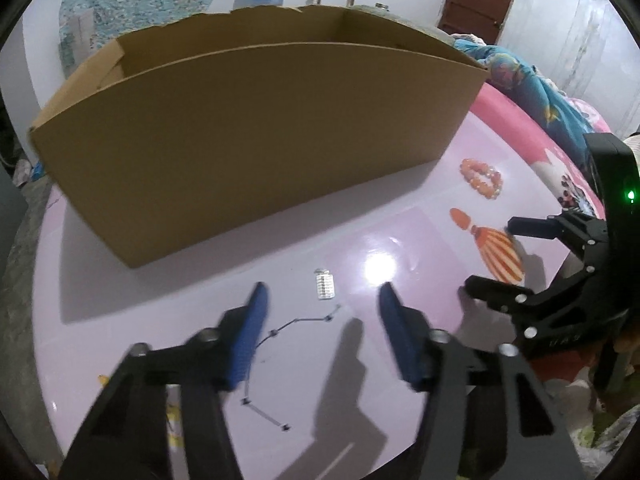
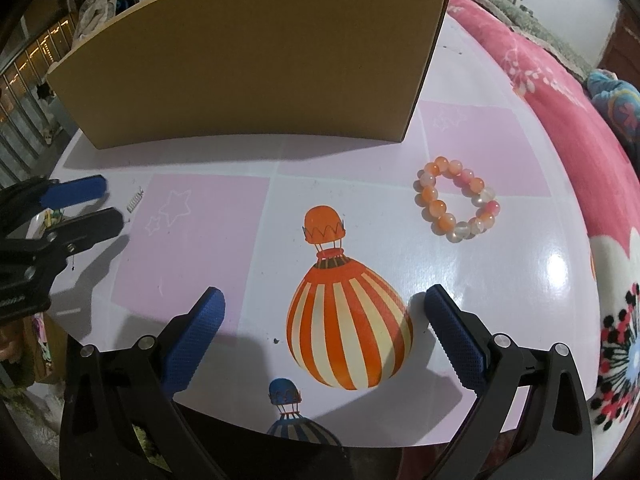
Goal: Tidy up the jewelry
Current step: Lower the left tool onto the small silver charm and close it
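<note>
Left gripper (image 1: 322,296): jaws partly open, nothing clamped, pads not pressing on anything. No earlier picture to compare against, so only the current gap counts. Thin chain necklace (image 1: 276,334) lies flat on the pink tabletop (image 1: 200,280), running between my left jaws and under the left pad (image 1: 248,336); whether that pad touches it I can't tell, motion blur there. Just past the left fingertips, between them: small silver clasp-like piece (image 1: 324,286), looks like a short ribbed bar, too small to name better. It's apart from the chain's far end.

Right gripper (image 2: 324,300): jaws wide open, empty, hovering over the table edge. Between the right jaws sits only the printed orange striped balloon (image 2: 350,320) on the table surface, a print, not an object. Smaller blue balloon print (image 2: 285,394) nearer, at the table edge.

Beyond the right jaws, off to the right side of them: beaded bracelet (image 2: 458,202), orange, pink and clear beads, closed loop, lying flat, well apart from both grippers.

Far side, past everything: open cardboard box (image 1: 256,132), upright on the table, long wall facing me. Interior not visible from either camera.

Pink floral blanket (image 2: 560,92) beyond the table on the right.
</note>
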A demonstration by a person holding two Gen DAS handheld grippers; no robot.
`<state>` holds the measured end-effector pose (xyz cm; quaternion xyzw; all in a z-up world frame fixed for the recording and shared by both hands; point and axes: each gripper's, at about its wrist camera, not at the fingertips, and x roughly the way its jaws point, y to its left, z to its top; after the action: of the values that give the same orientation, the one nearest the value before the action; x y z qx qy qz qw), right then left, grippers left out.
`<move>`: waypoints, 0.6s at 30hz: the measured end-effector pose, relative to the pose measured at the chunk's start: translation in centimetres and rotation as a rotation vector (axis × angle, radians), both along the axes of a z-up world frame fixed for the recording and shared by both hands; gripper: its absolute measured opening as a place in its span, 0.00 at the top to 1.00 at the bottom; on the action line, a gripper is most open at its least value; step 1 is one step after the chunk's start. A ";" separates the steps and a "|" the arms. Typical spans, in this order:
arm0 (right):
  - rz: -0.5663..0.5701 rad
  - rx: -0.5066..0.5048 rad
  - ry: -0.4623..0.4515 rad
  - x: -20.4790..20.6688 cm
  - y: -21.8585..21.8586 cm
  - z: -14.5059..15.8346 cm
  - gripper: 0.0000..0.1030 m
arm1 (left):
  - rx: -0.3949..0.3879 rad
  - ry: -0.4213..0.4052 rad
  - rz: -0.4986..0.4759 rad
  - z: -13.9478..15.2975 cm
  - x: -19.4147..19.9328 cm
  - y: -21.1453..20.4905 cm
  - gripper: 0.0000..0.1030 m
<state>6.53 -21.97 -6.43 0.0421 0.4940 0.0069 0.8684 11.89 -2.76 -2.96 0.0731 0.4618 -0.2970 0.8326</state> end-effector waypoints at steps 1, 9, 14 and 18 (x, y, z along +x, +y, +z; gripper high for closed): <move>0.000 0.000 -0.002 -0.1 0.0 0.0 0.07 | 0.000 0.005 -0.005 -0.1 0.1 -0.2 0.61; 0.000 -0.001 -0.013 -0.5 0.0 0.0 0.08 | 0.045 0.018 -0.010 -0.4 1.2 -1.2 0.82; -0.001 -0.002 -0.018 -0.6 0.1 0.0 0.07 | 0.117 -0.018 -0.036 -0.4 0.9 -2.2 0.84; -0.002 -0.003 -0.017 -0.6 0.1 0.0 0.07 | 0.154 -0.042 -0.046 -0.4 0.8 -2.5 0.88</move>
<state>5.95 -21.91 -6.39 0.0412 0.4868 0.0059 0.8725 12.72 -5.28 -3.38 0.1535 0.4640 -0.2779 0.8270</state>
